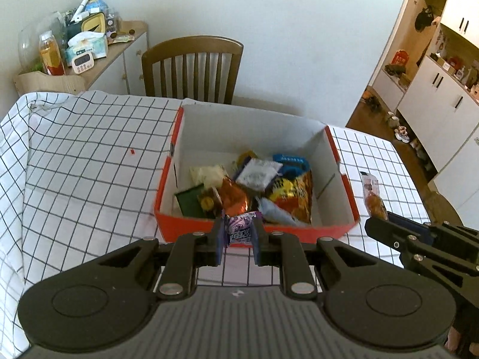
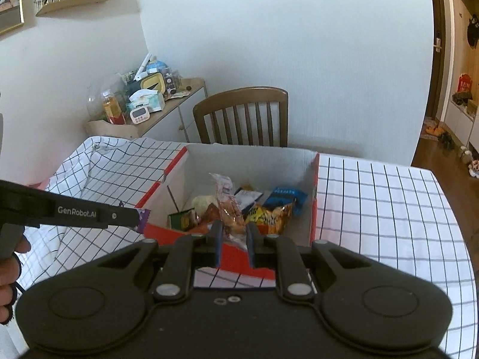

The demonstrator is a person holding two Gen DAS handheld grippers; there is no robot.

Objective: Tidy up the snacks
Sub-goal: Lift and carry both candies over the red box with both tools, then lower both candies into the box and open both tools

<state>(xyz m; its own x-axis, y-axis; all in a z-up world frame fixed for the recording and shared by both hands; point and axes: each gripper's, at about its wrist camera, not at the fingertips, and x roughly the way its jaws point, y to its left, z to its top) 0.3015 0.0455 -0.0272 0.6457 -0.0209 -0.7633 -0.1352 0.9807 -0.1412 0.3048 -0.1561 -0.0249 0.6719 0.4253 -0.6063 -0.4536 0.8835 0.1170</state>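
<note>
A red cardboard box (image 1: 209, 230) with white inside walls stands on the checked tablecloth and holds several snack packets, among them an orange-yellow bag (image 1: 295, 194) and a blue packet (image 1: 292, 164). My left gripper (image 1: 238, 230) is shut on a purple snack packet (image 1: 239, 229) just above the box's near wall. My right gripper (image 2: 234, 230) is shut on a clear packet with an orange-brown snack (image 2: 229, 206), held upright over the box's near edge (image 2: 239, 254). The same packet shows in the left wrist view (image 1: 372, 194), right of the box.
A wooden chair (image 1: 193, 68) stands behind the table's far edge. A side cabinet (image 1: 119, 53) at the back left carries bottles, tissues and a timer. The checked cloth (image 1: 89, 164) spreads left and right of the box. White cupboards (image 1: 443, 89) line the right wall.
</note>
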